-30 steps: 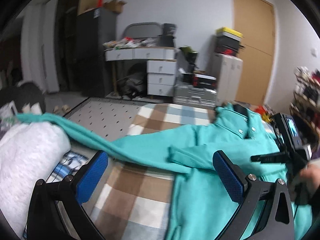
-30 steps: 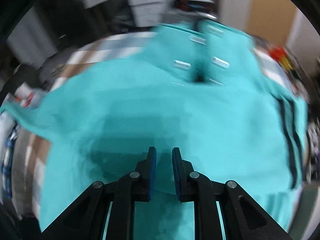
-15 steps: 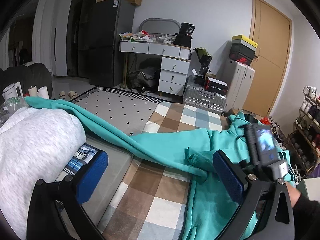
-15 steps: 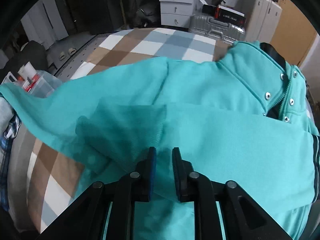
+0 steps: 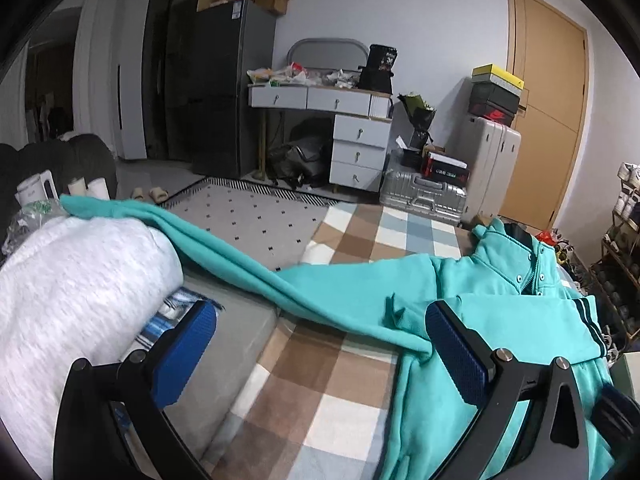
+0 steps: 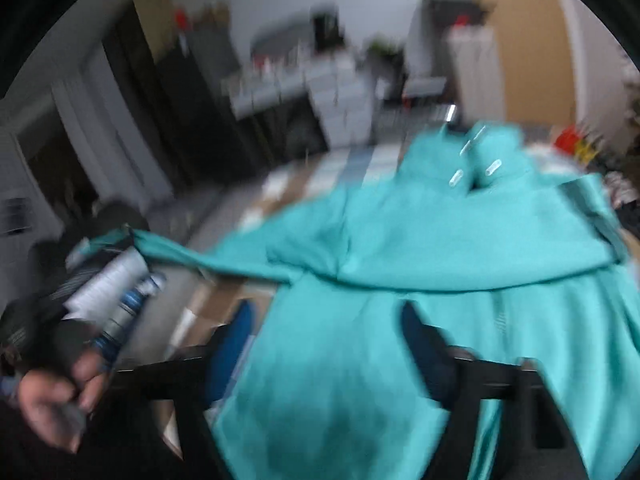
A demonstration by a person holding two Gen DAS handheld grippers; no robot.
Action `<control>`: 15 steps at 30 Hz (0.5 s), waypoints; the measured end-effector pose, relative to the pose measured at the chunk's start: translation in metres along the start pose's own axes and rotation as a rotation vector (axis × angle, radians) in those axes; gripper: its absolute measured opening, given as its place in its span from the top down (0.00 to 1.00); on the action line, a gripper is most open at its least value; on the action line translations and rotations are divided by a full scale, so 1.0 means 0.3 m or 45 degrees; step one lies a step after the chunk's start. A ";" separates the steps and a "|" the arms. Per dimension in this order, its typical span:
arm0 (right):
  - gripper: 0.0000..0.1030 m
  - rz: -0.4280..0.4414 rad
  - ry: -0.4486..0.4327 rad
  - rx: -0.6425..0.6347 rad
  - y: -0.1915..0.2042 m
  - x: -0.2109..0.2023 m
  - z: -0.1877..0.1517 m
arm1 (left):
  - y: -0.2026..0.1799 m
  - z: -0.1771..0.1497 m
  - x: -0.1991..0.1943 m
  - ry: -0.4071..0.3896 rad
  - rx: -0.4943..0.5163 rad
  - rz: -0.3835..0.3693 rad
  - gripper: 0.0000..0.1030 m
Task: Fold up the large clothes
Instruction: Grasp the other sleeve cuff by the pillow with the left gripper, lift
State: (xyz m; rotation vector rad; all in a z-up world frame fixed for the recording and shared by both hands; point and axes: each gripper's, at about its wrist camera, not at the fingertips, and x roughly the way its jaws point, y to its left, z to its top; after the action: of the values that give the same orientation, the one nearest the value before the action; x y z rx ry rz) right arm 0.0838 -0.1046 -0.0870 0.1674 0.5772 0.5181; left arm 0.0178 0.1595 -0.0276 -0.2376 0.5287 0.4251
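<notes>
The left tongs (image 5: 320,360) point gently downward with jaws spread wide and nothing between them, over the checked bed (image 5: 320,400). The right tongs (image 6: 328,344) tilt down likewise; their jaws have just been opening and stand spread above the teal jacket (image 6: 440,248), with no pad pressing on it. The jacket lies on the bed, one sleeve (image 5: 224,256) stretched out across a white bundle (image 5: 72,280). Only the blurred right view shows a hand (image 6: 52,396) at lower left; only the left view shows the room sharply.
</notes>
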 end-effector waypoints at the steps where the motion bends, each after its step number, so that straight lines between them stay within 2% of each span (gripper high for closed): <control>1: 0.00 0.004 -0.093 -0.013 0.001 -0.057 -0.035 | -0.005 -0.005 -0.001 -0.003 -0.004 -0.004 0.01; 2: 0.00 0.020 -0.185 -0.017 -0.008 -0.102 -0.079 | -0.012 -0.011 0.001 -0.020 0.002 -0.004 0.01; 3: 0.00 0.045 -0.223 -0.021 -0.018 -0.132 -0.103 | -0.030 -0.018 0.015 -0.039 0.037 0.006 0.01; 5: 0.00 -0.024 -0.155 -0.006 -0.016 -0.129 -0.091 | -0.061 -0.032 0.039 -0.032 0.106 0.049 0.01; 6: 0.00 -0.007 -0.161 -0.011 -0.024 -0.130 -0.081 | -0.065 -0.039 0.041 -0.020 0.113 0.064 0.01; 7: 0.00 0.016 -0.217 -0.019 -0.043 -0.138 -0.078 | -0.057 -0.046 0.035 -0.008 0.096 0.058 0.01; 9: 0.00 -0.066 -0.310 -0.009 -0.077 -0.156 -0.074 | -0.016 -0.059 0.001 0.001 -0.013 0.003 0.01; 11: 0.00 -0.121 -0.315 -0.007 -0.090 -0.160 -0.065 | 0.019 -0.061 -0.035 -0.015 -0.096 -0.032 0.01; 13: 0.00 -0.216 -0.297 0.048 -0.102 -0.181 -0.057 | 0.035 -0.038 -0.061 0.000 -0.090 -0.016 0.01; 15: 0.00 -0.168 -0.300 0.131 -0.129 -0.193 -0.053 | 0.063 0.011 -0.103 -0.023 -0.038 0.032 0.01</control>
State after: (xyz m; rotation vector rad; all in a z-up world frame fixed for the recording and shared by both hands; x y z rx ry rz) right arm 0.0496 -0.1673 -0.0838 0.2821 0.3820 0.3350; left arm -0.0134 0.1670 -0.0105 -0.2562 0.5086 0.4591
